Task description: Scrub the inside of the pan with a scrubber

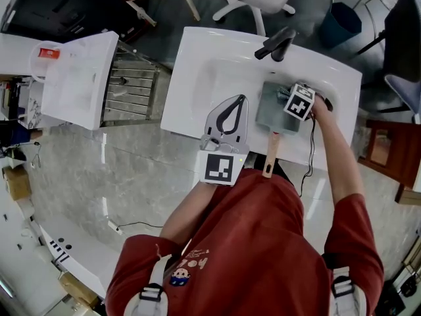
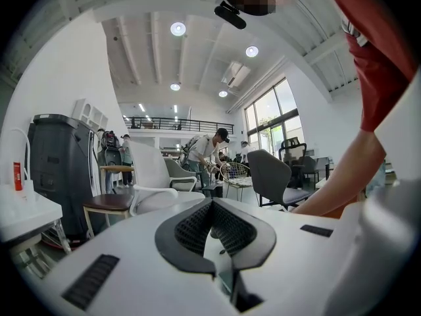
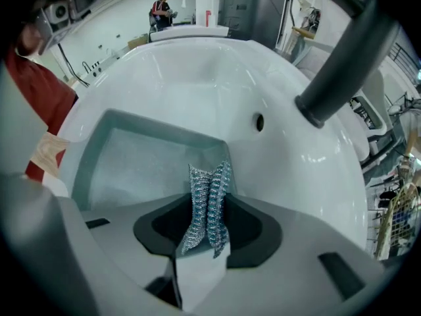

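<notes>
Nearest the person, the left gripper [image 1: 241, 99] is over the sink's [image 1: 195, 78] near rim, left of the pan [image 1: 269, 110]. Its jaws are closed together with nothing between them, and its own view shows only the room. The one grey square pan sits in the basin, its wooden handle [image 1: 270, 154] reaching back over the near rim. The right gripper [image 3: 208, 220] is clamped on a single silver-and-blue mesh scrubber [image 3: 210, 188], held over the pan's inside by its far right corner. In the head view the scrubber and that corner are hidden under the gripper's marker cube. Beyond are one overflow hole [image 3: 258, 121] and one black faucet [image 1: 276, 43].
</notes>
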{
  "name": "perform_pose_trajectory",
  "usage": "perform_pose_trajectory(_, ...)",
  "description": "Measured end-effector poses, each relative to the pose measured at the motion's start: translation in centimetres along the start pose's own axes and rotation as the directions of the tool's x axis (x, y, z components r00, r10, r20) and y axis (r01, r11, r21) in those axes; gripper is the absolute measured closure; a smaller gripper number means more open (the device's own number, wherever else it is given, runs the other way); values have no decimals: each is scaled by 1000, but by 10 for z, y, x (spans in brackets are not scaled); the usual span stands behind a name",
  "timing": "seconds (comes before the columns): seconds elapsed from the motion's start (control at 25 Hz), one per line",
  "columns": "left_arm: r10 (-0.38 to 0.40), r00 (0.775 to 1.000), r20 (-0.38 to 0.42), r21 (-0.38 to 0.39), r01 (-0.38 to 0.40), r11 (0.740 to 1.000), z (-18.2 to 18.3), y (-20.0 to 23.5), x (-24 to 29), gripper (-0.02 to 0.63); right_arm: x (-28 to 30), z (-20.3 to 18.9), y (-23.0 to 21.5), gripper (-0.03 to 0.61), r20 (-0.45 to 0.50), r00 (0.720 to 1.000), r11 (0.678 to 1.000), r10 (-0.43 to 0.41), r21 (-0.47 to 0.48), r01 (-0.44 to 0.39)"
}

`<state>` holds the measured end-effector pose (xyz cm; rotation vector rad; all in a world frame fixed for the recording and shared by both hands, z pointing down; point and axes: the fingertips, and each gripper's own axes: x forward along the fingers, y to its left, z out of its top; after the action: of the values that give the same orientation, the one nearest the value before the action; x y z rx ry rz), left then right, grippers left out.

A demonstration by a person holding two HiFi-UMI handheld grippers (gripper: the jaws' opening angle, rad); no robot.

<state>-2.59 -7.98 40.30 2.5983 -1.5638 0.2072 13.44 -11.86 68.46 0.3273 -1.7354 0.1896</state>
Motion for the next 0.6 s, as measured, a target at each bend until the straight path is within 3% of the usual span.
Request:
perform_pose_trajectory(0.24,-23,1000,14,5,23,1000,5,-6,6,600,-55,9,-2,419,191,973,985,-126,139,100)
perform_pose_trajectory(0.44,-36,999,16,10,35,999,7,-8,13,600,-112,9,4,415,322,908,941,-269,289,176)
perform_pose_trajectory(0.6,-44,999,24,10,44,999,10,-10,18,600,-154,9,11,410,400,832,880,-385,432,199)
